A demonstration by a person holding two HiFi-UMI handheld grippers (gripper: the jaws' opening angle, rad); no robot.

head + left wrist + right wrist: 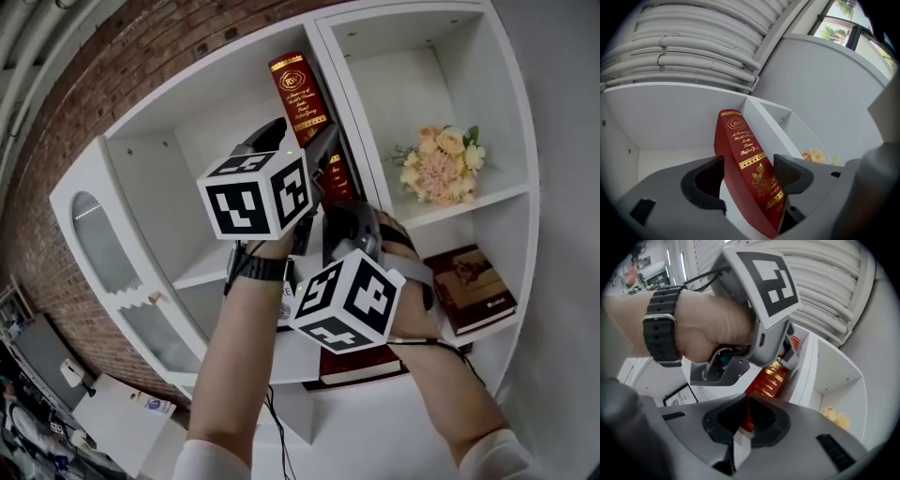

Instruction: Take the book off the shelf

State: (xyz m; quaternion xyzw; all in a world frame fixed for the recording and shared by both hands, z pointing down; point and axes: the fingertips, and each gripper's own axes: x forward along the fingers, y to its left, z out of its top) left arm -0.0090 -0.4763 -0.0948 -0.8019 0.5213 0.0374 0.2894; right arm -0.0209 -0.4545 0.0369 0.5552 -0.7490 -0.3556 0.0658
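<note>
White shelving (403,75) (arched side door (94,244)) against a brick wall (84,94).

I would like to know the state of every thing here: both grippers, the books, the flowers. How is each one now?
red book: upright but tilted, not yet off the shelf.
left gripper: closed across the red book's spine.
right gripper: closed on the red book's thin lower edge.
brown book: closed, lying flat.
flowers: untouched, apart from both grippers.
</note>
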